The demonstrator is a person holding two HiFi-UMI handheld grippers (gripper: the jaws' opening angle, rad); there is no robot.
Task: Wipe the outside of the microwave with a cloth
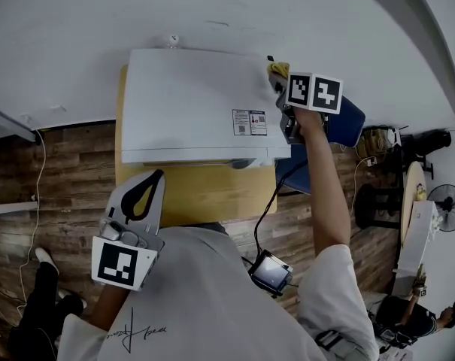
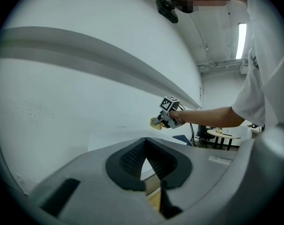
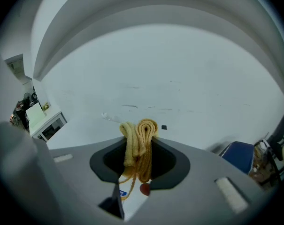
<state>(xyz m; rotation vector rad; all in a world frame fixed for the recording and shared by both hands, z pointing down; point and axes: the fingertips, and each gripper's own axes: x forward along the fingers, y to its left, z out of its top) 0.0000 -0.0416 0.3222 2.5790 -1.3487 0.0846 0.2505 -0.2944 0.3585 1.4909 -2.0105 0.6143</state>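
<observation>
The white microwave (image 1: 189,104) stands on a yellow surface (image 1: 204,195), close to the white wall. The right hand-held gripper (image 1: 280,86) is at the far right corner of the top of the microwave, and its jaws are closed on a folded yellow cloth (image 1: 278,69). The cloth stands up between the jaws in the right gripper view. The left hand-held gripper (image 1: 155,177) is near the person's body, over the front edge of the surface and apart from the microwave. Its jaws are together, with nothing between them.
</observation>
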